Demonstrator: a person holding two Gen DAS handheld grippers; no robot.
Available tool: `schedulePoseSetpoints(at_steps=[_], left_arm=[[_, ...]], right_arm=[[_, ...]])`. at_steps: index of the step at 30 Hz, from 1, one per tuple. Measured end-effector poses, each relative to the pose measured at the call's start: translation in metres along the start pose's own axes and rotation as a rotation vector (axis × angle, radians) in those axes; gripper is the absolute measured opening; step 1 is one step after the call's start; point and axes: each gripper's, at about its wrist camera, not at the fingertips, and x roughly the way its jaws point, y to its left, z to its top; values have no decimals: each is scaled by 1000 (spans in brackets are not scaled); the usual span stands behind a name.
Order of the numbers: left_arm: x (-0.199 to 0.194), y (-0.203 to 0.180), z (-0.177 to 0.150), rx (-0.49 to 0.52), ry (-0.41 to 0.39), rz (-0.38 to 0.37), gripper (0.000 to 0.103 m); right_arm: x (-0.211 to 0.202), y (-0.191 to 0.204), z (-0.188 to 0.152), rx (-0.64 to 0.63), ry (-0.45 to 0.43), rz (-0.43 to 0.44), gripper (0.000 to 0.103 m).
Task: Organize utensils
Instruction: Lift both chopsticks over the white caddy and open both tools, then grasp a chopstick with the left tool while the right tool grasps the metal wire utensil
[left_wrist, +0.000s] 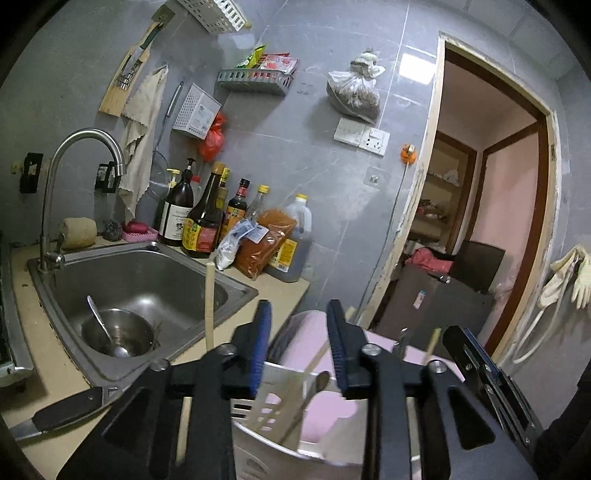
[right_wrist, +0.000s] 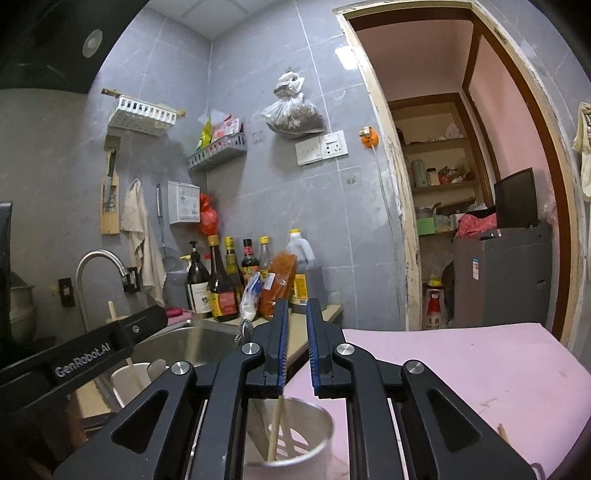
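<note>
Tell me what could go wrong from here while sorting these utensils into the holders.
1. The left claw is open right above the white slotted holder; a careless pull back might snag its rim and tip it.
2. A knife lies by the sink edge near the left hand and could get knocked in.
3. Chopsticks lean loosely in the metal cup under the right claw and may catch.

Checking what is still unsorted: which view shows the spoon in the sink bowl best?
The left wrist view. There the spoon stands in the steel bowl inside the sink, handle leaning up and to the left, unobstructed. In the right wrist view only a strip of the sink shows; bowl and spoon are hidden.
</note>
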Motion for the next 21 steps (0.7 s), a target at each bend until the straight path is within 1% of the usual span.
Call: schedulePoseSetpoints(at_steps=[2,4,6,9,11,12,14,15,16,17,18,19,20,21], left_arm=[[-4,-5,3,-1,2,-10,34],[-7,-12,7,9,3,-19,38],[-12,-21,10,26,-6,-28,41],[-18,-36,14,56,-11,-48,49],[-21,-46,15,80,-10,-64,54],[-23,-52,16,97,-9,-74,54],[-25,-63,16,125,-3,-93,61],[-27,-69,15,137,1,-102,63],[-28,-74,14,146,2,-112,67],[-29,-77,13,150,2,-123,73],[-30,-81,13,154,2,-135,75],[-31,-85,11,157,3,-148,81],[-32,-88,10,161,7,-161,86],[-33,-93,8,166,10,-174,88]], right_arm=[[-7,-4,5,5,-5,-8,23],[-14,-10,11,9,-12,-15,23],[-23,-17,18,0,-21,-41,25],[-35,-30,28,-2,-40,-75,31],[-44,-39,34,-5,-54,-101,39],[-49,-45,37,-8,-62,-116,41],[-61,-55,45,-18,-73,-143,51],[-66,-60,47,-21,-78,-153,52],[-72,-65,50,-25,-81,-167,55],[-78,-70,53,-29,-83,-181,60],[-83,-74,55,-31,-87,-191,65],[-90,-80,57,-30,-94,-196,74],[-94,-83,59,-31,-99,-200,79],[-102,-87,60,-39,-106,-214,80]])
